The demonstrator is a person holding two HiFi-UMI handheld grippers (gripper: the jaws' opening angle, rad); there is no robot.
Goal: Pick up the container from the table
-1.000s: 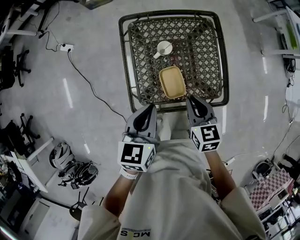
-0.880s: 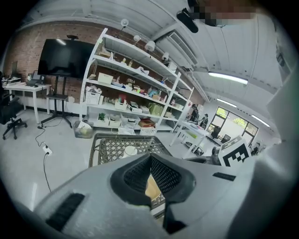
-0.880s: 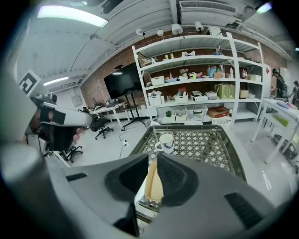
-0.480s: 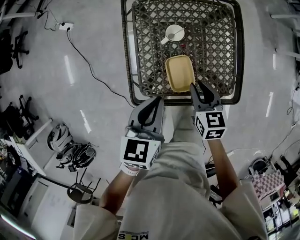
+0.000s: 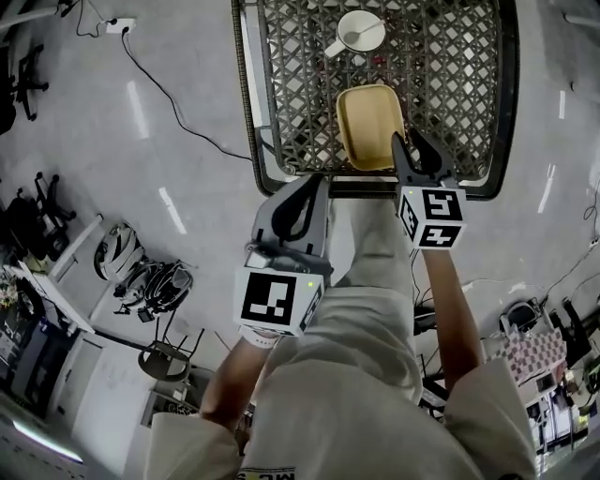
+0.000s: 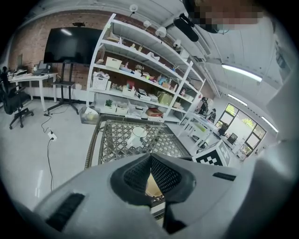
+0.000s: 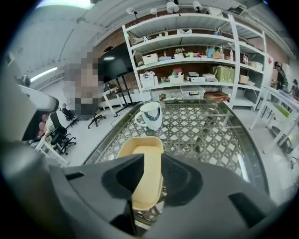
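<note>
A shallow yellow container [image 5: 367, 124] lies near the front edge of the dark lattice table [image 5: 246, 112]. My right gripper [image 5: 418, 148] hangs over the container's near right corner, its jaws opening, with nothing pressed between the pads. In the right gripper view the container [image 7: 141, 156] shows through the gap of that gripper [image 7: 150, 164], just beyond the jaws. My left gripper [image 5: 313, 187] sits at the table's front edge, left of the container, its tips together. In the left gripper view the pads of this gripper [image 6: 150, 158] meet, and a sliver of the container [image 6: 153, 186] shows below them.
A white mug [image 5: 359, 30] stands behind the container; it also appears as the mug [image 7: 150, 115] in the right gripper view. A black cable [image 5: 178, 122] and a power strip [image 5: 120, 25] lie on the floor at left, with helmets [image 5: 141, 281] nearby. Shelving [image 7: 201, 74] stands beyond the table.
Both grippers have come down and forward to the table's front edge. The right gripper's jaws have spread apart and now stand over the container's near corner.
</note>
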